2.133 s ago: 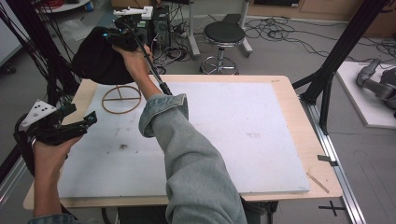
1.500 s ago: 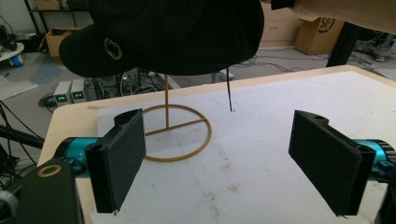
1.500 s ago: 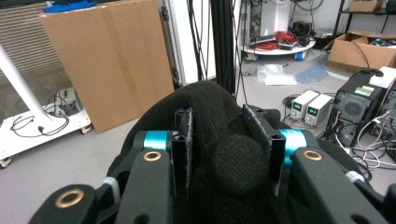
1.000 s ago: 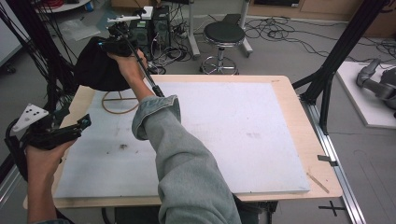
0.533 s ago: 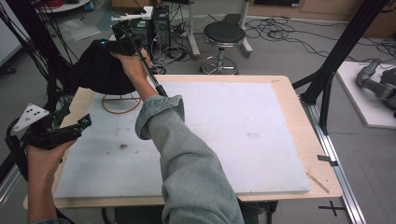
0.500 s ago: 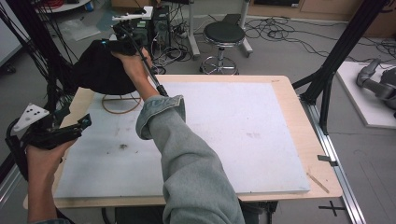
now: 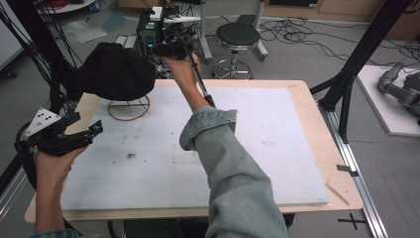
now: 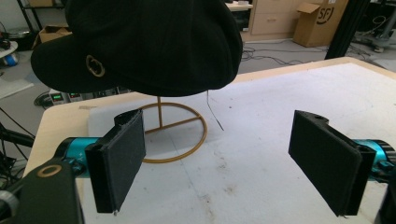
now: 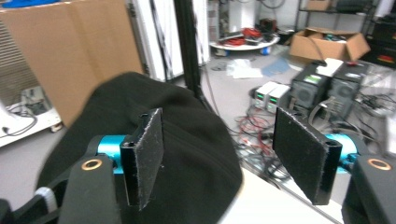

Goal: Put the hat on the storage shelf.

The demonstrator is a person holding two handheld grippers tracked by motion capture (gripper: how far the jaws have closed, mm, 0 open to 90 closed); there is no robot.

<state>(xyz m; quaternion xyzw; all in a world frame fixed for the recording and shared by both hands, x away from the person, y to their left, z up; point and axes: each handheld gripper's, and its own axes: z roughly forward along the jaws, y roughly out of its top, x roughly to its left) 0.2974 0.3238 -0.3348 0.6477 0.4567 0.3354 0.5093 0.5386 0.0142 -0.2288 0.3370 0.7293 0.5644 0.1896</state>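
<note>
White table top [image 7: 257,148] looks bare except the black cap [image 7: 116,69] on its gold stand [image 7: 129,109], so I've got my right gripper [image 9: 219,158] and left gripper [image 8: 224,163] both spread wide, holding nothing.

Top of the stand [image 8: 160,112] hidden under the black cap [image 8: 140,44]; cap crown cut off at 12 o'clock in the left gripper view. Small gold emblem [image 8: 95,66] on the cap, design too small to read. Cap soft and blurred in the right gripper view, lower part cut off at 6 o'clock. Right gripper [image 7: 166,47] in the high view lost against dark clutter, jaws impossible to make out there.
</note>
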